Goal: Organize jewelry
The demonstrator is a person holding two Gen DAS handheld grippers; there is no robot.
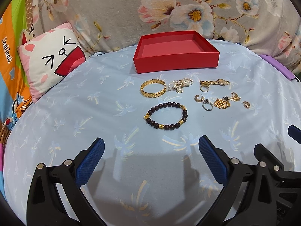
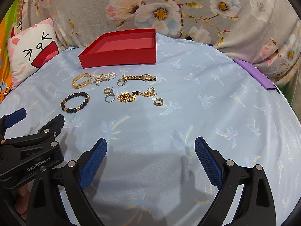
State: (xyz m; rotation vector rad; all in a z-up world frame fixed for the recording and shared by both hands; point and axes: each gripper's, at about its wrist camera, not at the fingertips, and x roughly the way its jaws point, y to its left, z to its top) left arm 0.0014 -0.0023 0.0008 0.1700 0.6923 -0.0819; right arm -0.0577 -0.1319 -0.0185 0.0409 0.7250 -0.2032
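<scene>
Gold, pearl and bead jewelry lies spread on a pale blue palm-print cloth [image 1: 79, 101], just in front of an empty, shallow red cardboard box [image 1: 175, 60]. A woven gold bangle [image 1: 153, 88] sits beside a white pearl bracelet [image 1: 180, 83] and a gold wristwatch [image 1: 216, 82]; a dark wooden bead bracelet with gold spacers [image 1: 166, 116] lies nearest. The left gripper [image 1: 151, 146] and the right gripper [image 2: 150, 146] both hover wide apart, holding nothing, short of the pieces.

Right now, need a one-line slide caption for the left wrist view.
Open left gripper hovers before a beaded bracelet, gold bangle, watch and empty red box.
</scene>
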